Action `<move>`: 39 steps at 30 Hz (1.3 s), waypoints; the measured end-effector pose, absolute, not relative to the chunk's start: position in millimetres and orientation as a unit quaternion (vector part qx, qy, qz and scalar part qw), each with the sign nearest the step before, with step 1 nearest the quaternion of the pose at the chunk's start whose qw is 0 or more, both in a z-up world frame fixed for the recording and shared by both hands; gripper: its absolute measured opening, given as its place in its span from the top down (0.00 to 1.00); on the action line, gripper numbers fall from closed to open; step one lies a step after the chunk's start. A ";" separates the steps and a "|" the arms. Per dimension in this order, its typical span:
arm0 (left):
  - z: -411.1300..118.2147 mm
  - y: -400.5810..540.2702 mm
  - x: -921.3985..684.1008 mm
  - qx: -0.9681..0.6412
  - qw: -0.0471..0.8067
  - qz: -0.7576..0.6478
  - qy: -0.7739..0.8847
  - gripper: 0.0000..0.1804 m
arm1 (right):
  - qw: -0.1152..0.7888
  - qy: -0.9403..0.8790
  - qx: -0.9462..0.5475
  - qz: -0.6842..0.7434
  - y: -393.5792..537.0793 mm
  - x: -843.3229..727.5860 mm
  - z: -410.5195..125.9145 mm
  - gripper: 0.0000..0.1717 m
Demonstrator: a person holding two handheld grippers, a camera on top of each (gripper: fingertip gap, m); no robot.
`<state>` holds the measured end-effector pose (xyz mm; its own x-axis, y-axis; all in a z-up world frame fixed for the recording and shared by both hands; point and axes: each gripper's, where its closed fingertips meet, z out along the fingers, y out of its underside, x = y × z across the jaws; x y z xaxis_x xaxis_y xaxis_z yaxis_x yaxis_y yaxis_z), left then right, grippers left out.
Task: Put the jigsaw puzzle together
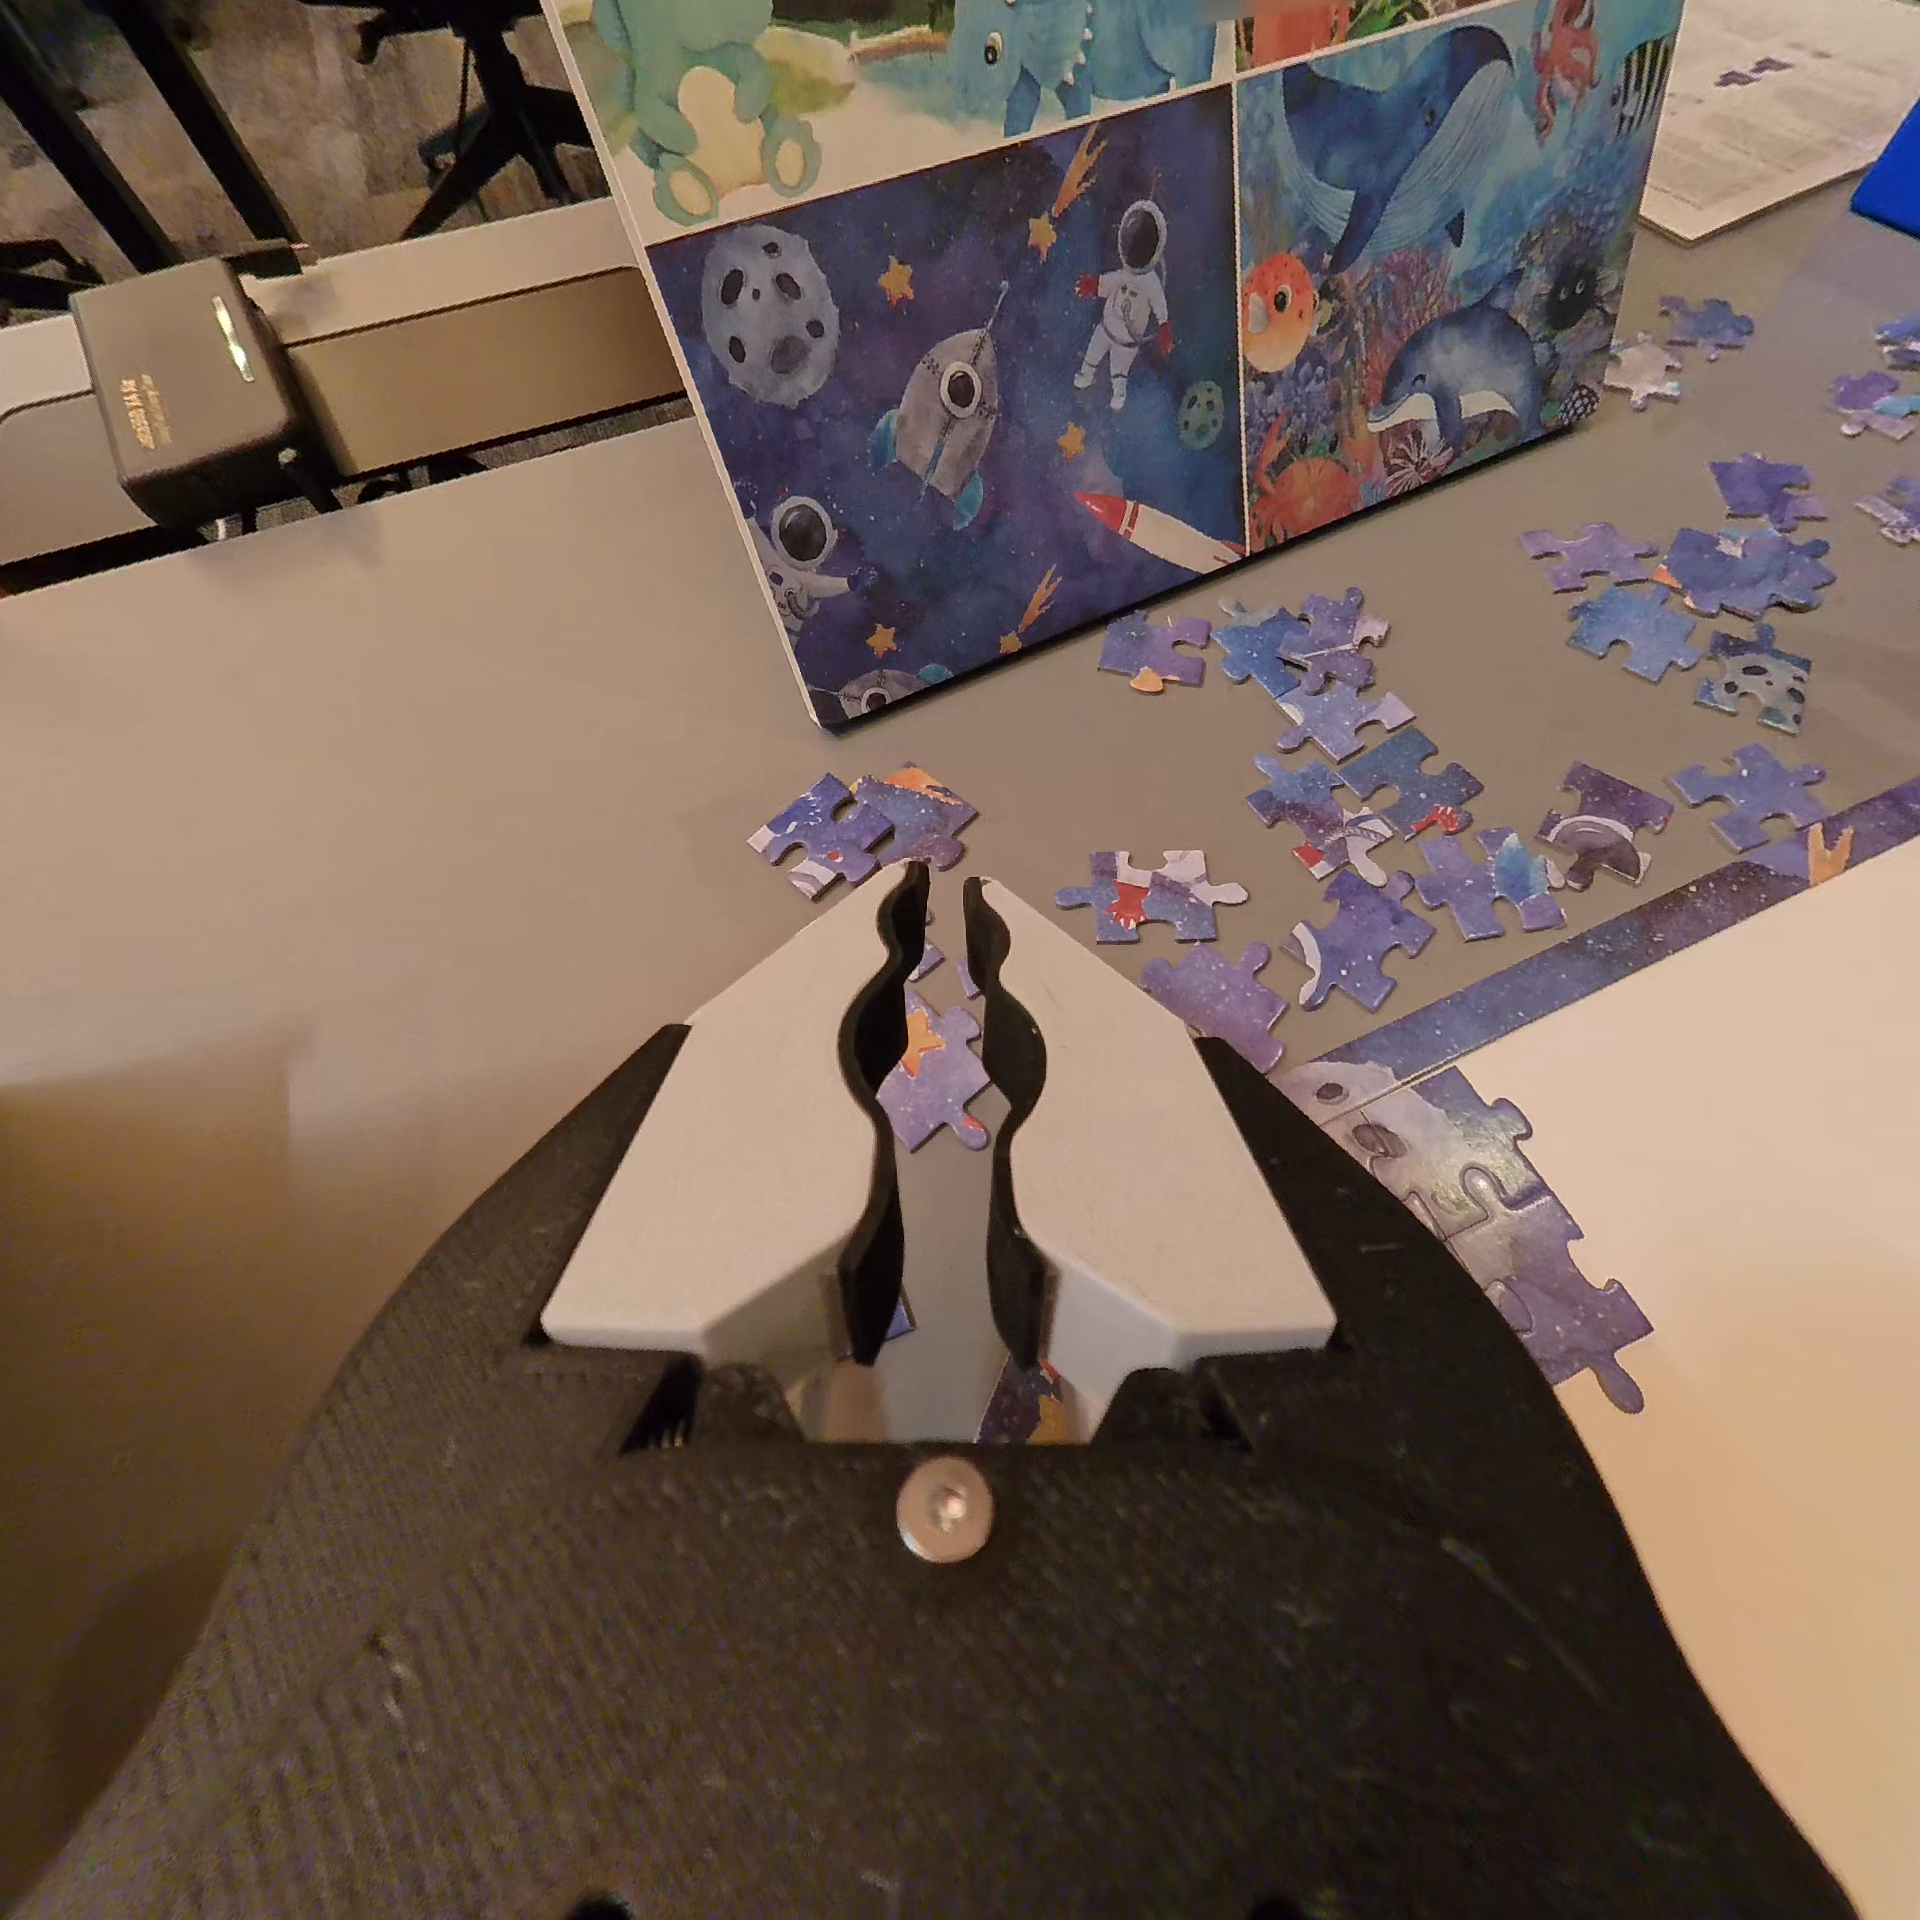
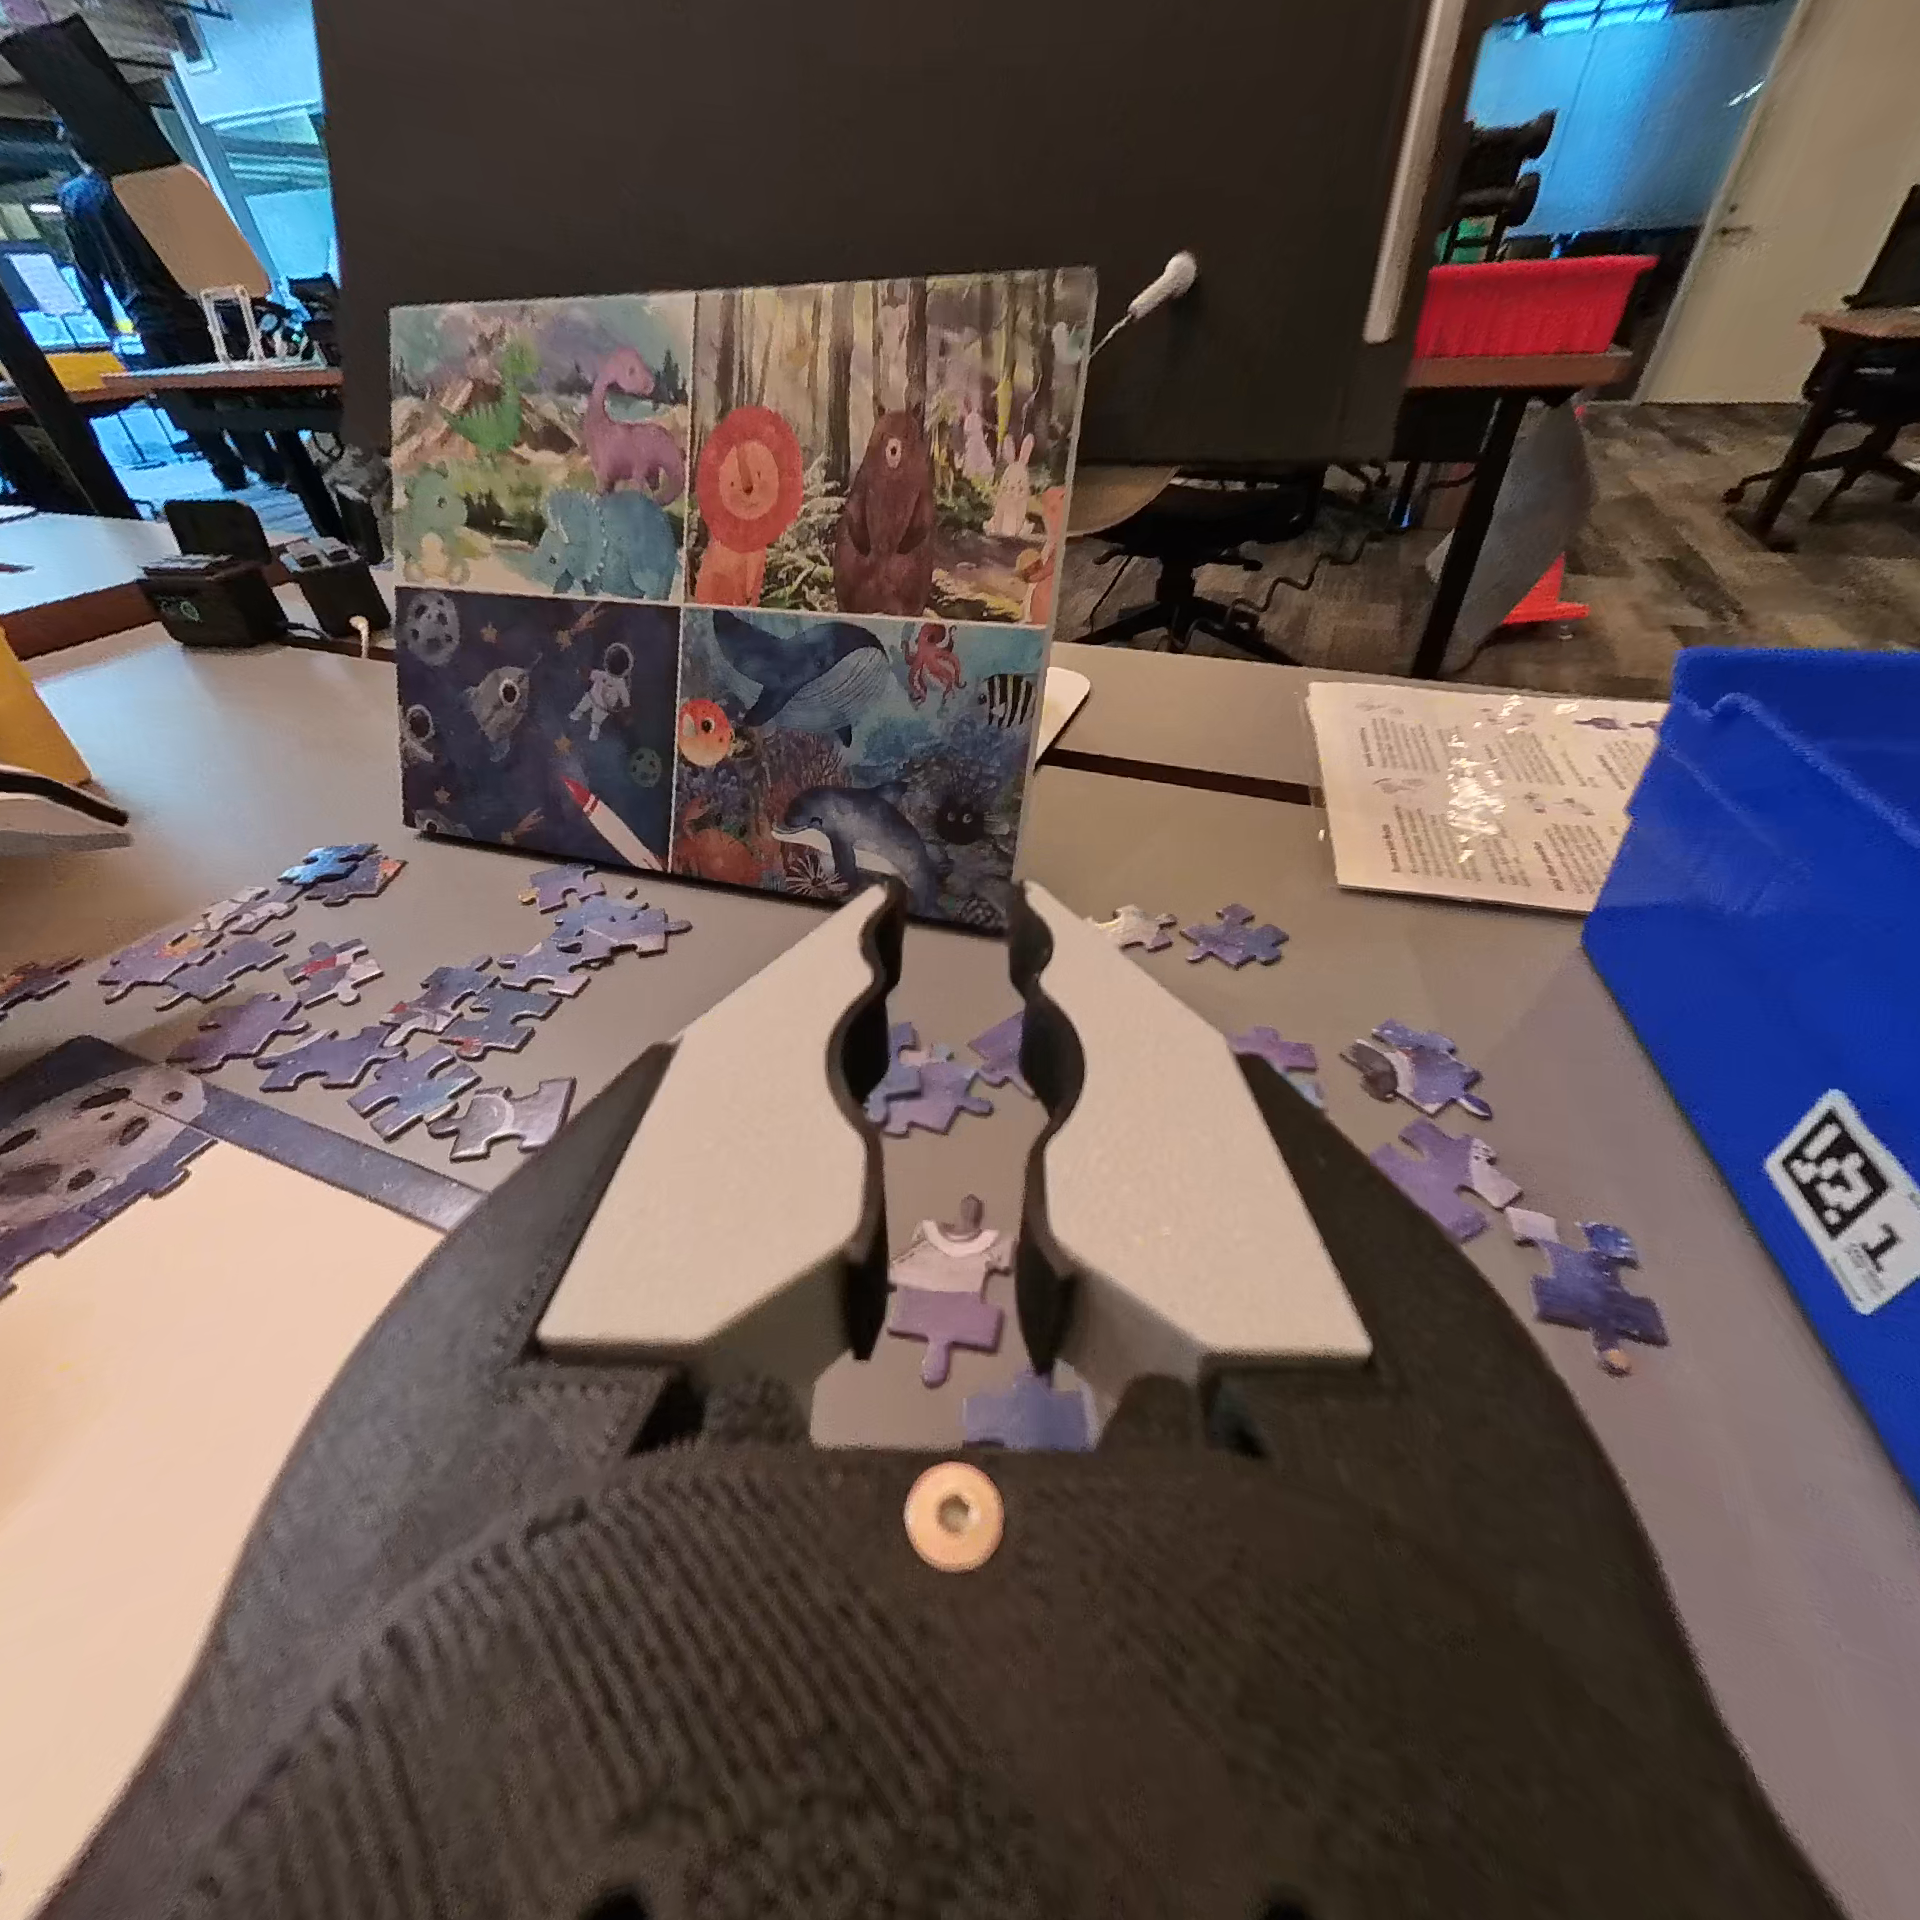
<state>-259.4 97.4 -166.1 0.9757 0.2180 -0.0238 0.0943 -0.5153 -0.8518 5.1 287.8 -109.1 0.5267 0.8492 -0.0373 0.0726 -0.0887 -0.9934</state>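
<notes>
- Left claw (image 1: 945,883): black wavy pads nearly together, a thin slit of daylight between the tips; nothing gripped. Hangs above the grey tabletop (image 1: 416,779).
- Seen through the slit, lying flat on the tabletop below: a purple puzzle piece with an orange star (image 1: 935,1081). Pads not pressing on it.
- Just ahead of the left tips: a pair of overlapping purple pieces (image 1: 862,826), one with an orange patch.
- To the right of the left claw: a loose scatter of blue-purple puzzle pieces (image 1: 1351,790), and a partly built puzzle border (image 1: 1455,1174) running along a white board (image 1: 1714,1143).
- Behind, standing upright on the tabletop: a picture box (image 1: 1091,364) with space and sea scenes on its face.
- Right claw (image 2: 954,914): pads parted by a clear gap, nothing between them; held above the tabletop, pointing at the lower edge of the picture box (image 2: 727,561).
- Under the right claw, flat on the tabletop: a pale purple piece with a white figure (image 2: 948,1288), and further forward a small cluster of purple pieces (image 2: 935,1081).
- Left of the right claw: more scattered pieces (image 2: 416,1039) and the built corner with a grey moon (image 2: 94,1132).
- Right of it: a few pieces (image 2: 1434,1153), a blue bin (image 2: 1787,935) bearing a black-and-white tag, and a printed sheet (image 2: 1475,790) further back.
</notes>
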 end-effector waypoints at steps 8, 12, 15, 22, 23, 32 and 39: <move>-164.7 97.0 -260.3 -0.866 0.487 0.061 -0.092 0.97 | 0.657 -0.344 -0.644 0.187 324.9 73.7 -94.0 0.94; -167.2 98.1 -258.7 -0.869 0.482 0.066 -0.088 0.97 | 0.626 -0.293 -0.660 0.295 327.3 79.9 -95.4 0.91; -168.6 98.2 -258.8 -0.871 0.480 0.067 -0.088 0.97 | 0.627 -0.282 -0.657 0.310 326.4 80.8 -92.8 0.90; -168.7 98.5 -258.2 -0.871 0.479 0.067 -0.087 0.97 | 0.620 -0.294 -0.659 0.309 323.1 73.0 -96.7 0.90; -168.6 98.4 -258.3 -0.871 0.479 0.067 -0.087 0.97 | 0.619 -0.293 -0.659 0.311 323.1 72.6 -97.3 0.90; -168.1 98.4 -258.2 -0.870 0.480 0.066 -0.087 0.97 | 0.611 -0.292 -0.663 0.318 322.8 70.1 -100.6 0.90; -168.6 98.4 -257.9 -0.871 0.479 0.066 -0.086 0.97 | 0.617 -0.285 -0.661 0.319 323.8 73.1 -98.0 0.90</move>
